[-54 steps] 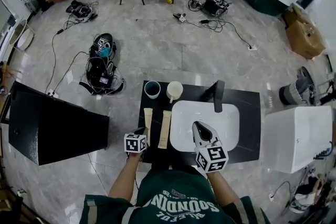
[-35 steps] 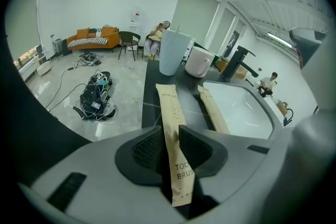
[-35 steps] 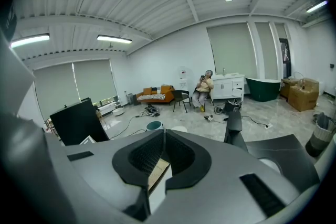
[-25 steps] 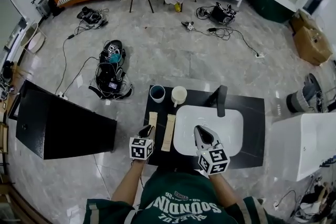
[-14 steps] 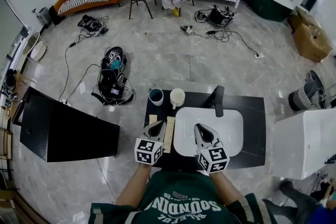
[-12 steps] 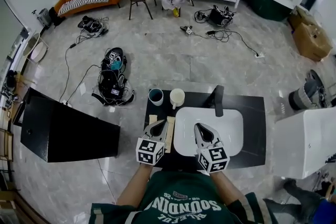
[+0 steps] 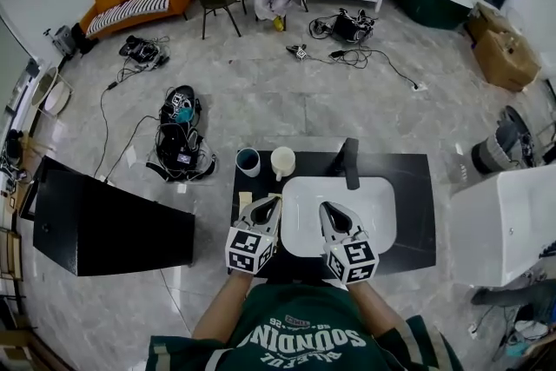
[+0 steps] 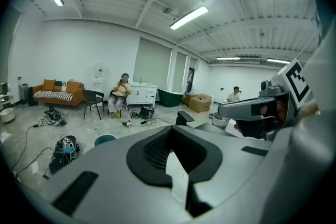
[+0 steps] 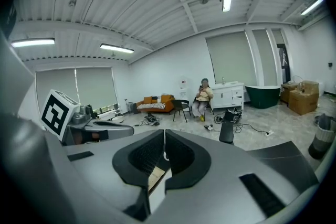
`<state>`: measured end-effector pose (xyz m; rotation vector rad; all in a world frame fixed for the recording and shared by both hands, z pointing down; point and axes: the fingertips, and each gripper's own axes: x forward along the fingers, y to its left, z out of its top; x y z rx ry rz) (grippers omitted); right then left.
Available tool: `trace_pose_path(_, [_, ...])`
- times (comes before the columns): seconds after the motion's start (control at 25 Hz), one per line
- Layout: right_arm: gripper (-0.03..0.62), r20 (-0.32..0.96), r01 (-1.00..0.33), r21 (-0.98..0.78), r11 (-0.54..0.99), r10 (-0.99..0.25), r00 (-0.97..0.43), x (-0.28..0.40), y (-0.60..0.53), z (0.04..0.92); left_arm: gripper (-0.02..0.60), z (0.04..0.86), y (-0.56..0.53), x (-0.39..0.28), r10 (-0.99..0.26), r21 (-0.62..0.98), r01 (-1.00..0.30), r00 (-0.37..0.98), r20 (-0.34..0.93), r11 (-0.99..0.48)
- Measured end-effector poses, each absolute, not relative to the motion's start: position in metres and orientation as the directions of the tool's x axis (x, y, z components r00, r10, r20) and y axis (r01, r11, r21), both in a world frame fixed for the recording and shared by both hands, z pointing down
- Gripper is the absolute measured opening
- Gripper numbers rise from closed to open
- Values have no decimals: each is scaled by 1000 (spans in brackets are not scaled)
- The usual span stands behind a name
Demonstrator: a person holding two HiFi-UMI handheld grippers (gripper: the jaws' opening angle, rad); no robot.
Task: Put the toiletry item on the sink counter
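Glossy white, smooth, ceramic-looking: the basin point(image 7: 373, 217). Around it, a polished black stone look on the sink counter point(image 7: 415, 187), with faint reflections. At the basin's far rim, a matt black faucet point(image 7: 349, 162). Left of the basin, a dull tan tube point(image 7: 245, 199). At the basin's near side, matt grey plastic shells on the left gripper point(image 7: 271, 202) and right gripper point(image 7: 327, 208), with ribbed black pads point(image 8: 157, 150) inside. Beyond the basin, a shiny pale marble-look floor point(image 7: 278, 100).

Sink counter point(image 7: 417, 187) black; basin point(image 7: 375, 197) white; faucet point(image 7: 350, 161) black. Far-left cups: one dark teal point(image 7: 248, 162), one cream point(image 7: 282, 161). Tube point(image 7: 245, 199) pale tan. Left gripper point(image 7: 272, 202) and right gripper point(image 7: 325, 208) grey, cubes black-and-white squares. Shirt point(image 7: 304, 326) dark green, white lettering. Sofa point(image 7: 130, 0) orange, striped.
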<state>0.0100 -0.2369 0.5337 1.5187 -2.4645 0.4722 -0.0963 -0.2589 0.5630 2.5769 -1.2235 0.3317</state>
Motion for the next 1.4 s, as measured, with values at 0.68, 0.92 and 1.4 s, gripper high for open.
trace_pose_path(0.68, [43,329,-929,-160,335,-869,-370,56,-223,525,11,546,-256,-38,-653,142,-704,703,282,-696])
trace_pose_path(0.92, [41,318,-934,-161,319,-879,-355,62,-218,520,11,552,-252,-24,-615,159,-677,726,307,-719])
trace_pose_path(1.4, [41,322,-930,-166,329,-873,-366,61,-218,524,11,566,-247,-18,-592,180,-664,736,328,-725])
